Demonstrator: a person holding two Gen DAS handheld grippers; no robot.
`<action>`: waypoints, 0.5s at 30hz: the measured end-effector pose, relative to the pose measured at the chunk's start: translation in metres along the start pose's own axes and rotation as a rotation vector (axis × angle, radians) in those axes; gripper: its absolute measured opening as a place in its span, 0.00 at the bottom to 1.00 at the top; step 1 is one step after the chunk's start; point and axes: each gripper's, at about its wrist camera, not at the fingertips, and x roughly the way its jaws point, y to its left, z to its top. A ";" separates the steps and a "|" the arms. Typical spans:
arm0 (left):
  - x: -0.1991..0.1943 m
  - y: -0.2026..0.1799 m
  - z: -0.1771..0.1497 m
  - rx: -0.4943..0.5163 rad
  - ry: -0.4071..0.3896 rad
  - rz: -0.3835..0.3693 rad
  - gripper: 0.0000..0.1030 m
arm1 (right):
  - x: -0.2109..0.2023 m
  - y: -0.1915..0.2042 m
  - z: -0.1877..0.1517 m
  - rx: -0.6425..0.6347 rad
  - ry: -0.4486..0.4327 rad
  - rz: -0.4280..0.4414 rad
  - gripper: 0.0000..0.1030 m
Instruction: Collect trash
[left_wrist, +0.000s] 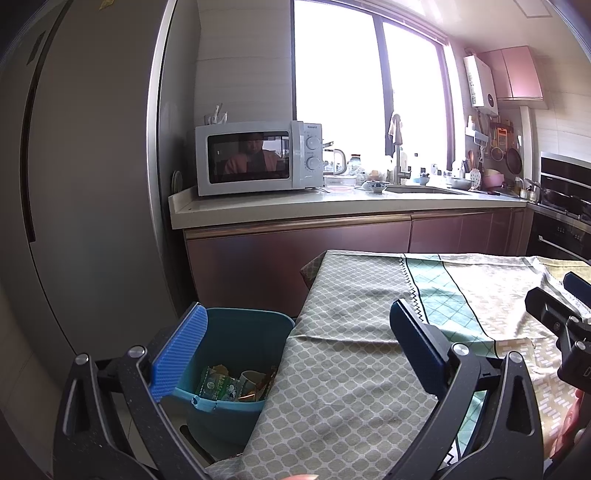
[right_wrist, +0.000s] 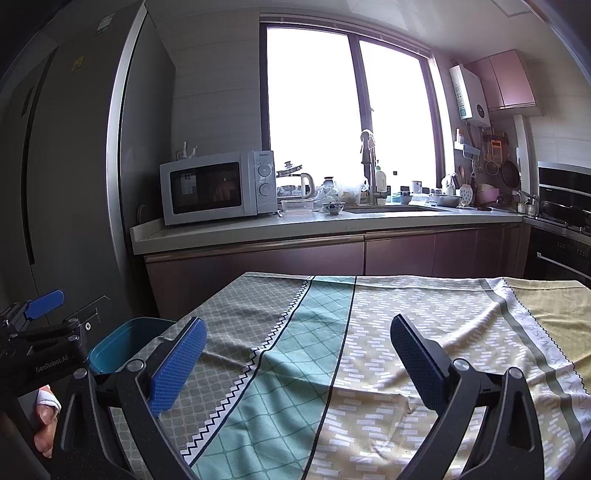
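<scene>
Both wrist views face window, sharing table (left_wrist: 351, 369), bin (left_wrist: 240, 332), seemingly close

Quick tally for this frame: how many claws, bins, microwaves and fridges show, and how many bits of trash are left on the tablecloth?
Claws: 2, the left claw and the right claw, both open and empty
Bins: 1, the blue bin, with wrappers inside
Microwaves: 1, the microwave
Fridges: 1, the fridge
Trash on the tablecloth: 0
Total: 5

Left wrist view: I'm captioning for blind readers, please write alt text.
The open left gripper hovers over a patterned tablecloth, holding nothing. A blue bin beside the table holds wrappers; a microwave sits behind.
</scene>
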 end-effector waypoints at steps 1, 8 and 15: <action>-0.001 0.000 0.001 0.001 0.000 -0.001 0.95 | 0.000 0.000 0.000 0.001 0.000 0.002 0.94; -0.002 -0.005 0.000 0.014 -0.012 -0.013 0.95 | 0.001 0.000 -0.001 0.004 0.006 0.000 0.94; 0.025 -0.016 0.001 0.018 0.122 -0.059 0.95 | 0.005 -0.011 -0.002 0.011 0.030 -0.016 0.94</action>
